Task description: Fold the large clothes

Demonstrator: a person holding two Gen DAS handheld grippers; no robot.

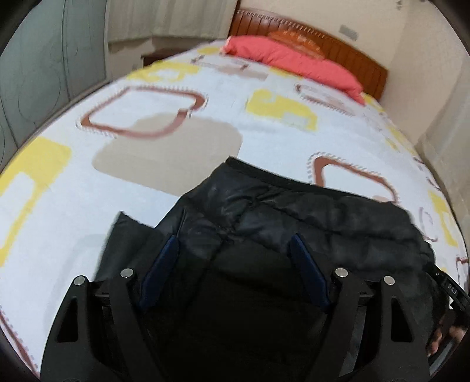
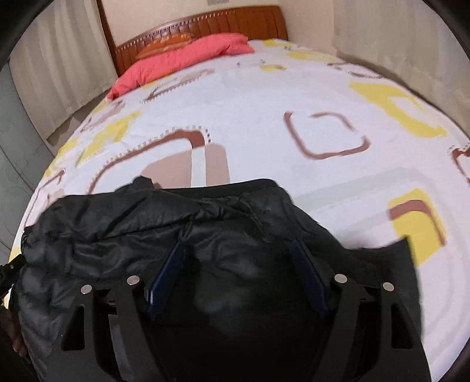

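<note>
- A bedroom: a bed [image 1: 205, 88] fills most of both views, covered by a white sheet printed with yellow, brown and beige rounded squares; pale curtains hang along the walls on both sides.
- At the far end stands a wooden headboard [image 2: 205, 23], with a coral-red folded quilt [image 2: 182, 58] lying just in front of it across the bed.
- A black padded jacket [image 1: 308, 217] lies bunched at the near end of the bed, its puffy quilted fabric wrinkled and partly doubled over; a flat black edge of it sticks out to the near left in the left wrist view.
- The left gripper [image 1: 233, 244] hangs over the jacket's left part, its blue pads spread wide with only loose fabric showing between them; nothing is pinched.
- The right gripper [image 2: 236, 249] is likewise spread apart above the jacket's right part, pads clear of any clamped fold, so it is released too.
- Both views are blurred.
- At the near right edge of the left wrist view, fingers of the person's other hand [image 1: 446, 335] show beside the other device's body.
</note>
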